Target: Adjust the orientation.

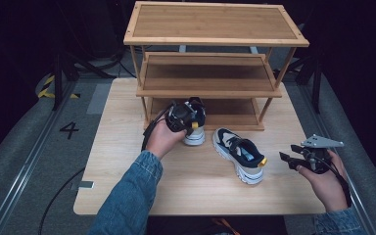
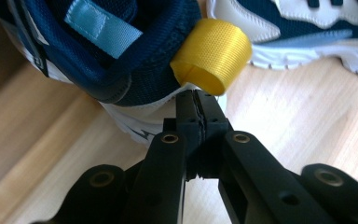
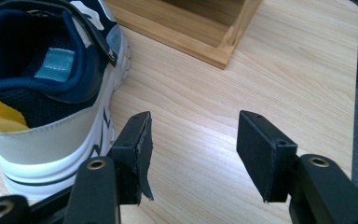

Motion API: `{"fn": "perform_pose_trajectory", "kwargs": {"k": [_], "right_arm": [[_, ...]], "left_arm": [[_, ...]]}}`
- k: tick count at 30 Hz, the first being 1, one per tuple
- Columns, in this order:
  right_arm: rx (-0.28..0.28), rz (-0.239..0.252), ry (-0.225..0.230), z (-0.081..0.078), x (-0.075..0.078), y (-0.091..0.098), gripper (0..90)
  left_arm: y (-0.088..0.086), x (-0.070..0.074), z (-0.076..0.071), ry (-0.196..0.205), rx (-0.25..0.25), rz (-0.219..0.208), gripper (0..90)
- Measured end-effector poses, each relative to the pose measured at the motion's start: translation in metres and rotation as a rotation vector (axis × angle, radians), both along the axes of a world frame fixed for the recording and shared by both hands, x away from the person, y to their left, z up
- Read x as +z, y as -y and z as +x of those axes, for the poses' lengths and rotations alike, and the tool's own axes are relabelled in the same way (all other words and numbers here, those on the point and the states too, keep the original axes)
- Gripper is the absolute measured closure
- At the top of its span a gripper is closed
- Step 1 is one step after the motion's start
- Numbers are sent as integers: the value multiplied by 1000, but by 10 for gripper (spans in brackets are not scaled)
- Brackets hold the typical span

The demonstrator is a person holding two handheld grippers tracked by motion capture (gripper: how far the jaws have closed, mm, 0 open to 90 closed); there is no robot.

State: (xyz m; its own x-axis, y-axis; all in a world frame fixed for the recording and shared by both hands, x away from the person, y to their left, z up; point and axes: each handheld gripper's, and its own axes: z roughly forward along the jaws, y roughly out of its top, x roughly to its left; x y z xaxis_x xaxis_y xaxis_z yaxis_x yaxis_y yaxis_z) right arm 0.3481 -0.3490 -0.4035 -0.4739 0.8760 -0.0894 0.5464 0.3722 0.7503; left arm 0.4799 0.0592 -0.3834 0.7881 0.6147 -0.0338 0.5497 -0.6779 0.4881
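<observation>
On the wooden table [image 1: 127, 161], the left gripper [image 1: 188, 126] is at the heel of a shoe [image 1: 196, 122] that stands at the foot of the wooden rack [image 1: 215, 29]. Its jaws are pressed together, just under the yellow loop [image 2: 212, 53]; whether they pinch anything is unclear. The right gripper [image 1: 286, 155] has its jaws wide apart and empty, near the second shoe [image 1: 239, 154].

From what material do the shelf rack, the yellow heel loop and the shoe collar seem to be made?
Shelf rack: probably bamboo or light wood, with a smooth finish; fine straight grain lines show.
Yellow heel loop: woven fabric tape, likely nylon; a small regular weave and slight sheen are visible.
Shoe collar: dark blue textile mesh, seemingly padded, since its edge is thick and rounded.
</observation>
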Motion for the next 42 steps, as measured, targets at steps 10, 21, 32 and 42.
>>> {"fn": "perform_pose_trajectory", "kwargs": {"k": [10,21,32,42], "right_arm": [[-19,-1,-2,-5,-1,7,467],[-23,1,-2,-7,-1,7,467],[-13,1,-5,-5,-2,4,466],[-8,5,5,-5,-1,4,466]], "left_arm": [[10,-1,19,24,31,10,850],[24,-12,22,118,23,-4,772],[28,-11,10,137,4,-23,705],[26,-33,22,130,53,-37,720]]}}
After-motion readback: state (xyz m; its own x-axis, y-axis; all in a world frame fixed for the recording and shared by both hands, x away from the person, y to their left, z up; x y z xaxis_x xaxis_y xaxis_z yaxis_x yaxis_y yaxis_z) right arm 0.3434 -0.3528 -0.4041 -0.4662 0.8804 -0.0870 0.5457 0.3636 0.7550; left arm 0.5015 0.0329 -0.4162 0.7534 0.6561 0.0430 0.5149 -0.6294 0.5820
